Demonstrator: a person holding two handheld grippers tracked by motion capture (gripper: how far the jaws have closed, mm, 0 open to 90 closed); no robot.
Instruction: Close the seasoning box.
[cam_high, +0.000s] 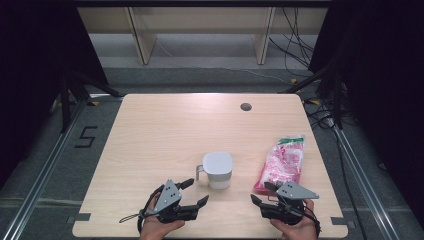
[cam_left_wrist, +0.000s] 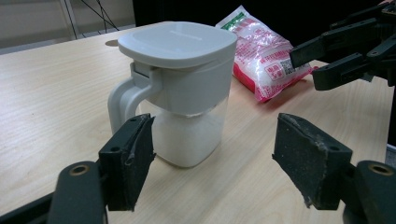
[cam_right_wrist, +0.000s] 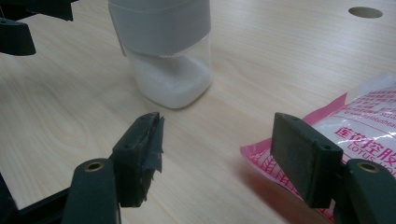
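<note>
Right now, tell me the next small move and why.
Probably ease the left claw forward to the jar and take its handle. Both claws are open and empty, the jar's lid is shut, and the bag lies sealed beside the right claw, so steadying the jar likely comes first.

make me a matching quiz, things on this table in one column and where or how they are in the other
Things:
1. grey-lidded clear plastic jug
2. pink and white plastic bag
3. small round dark hole in the wooden table
4. left gripper

Places or states:
a. far side of the table
b. lying flat at the right
c. open, holding nothing
d. upright, white powder in the bottom

Pairs: 1-d, 2-b, 3-a, 4-c
</note>
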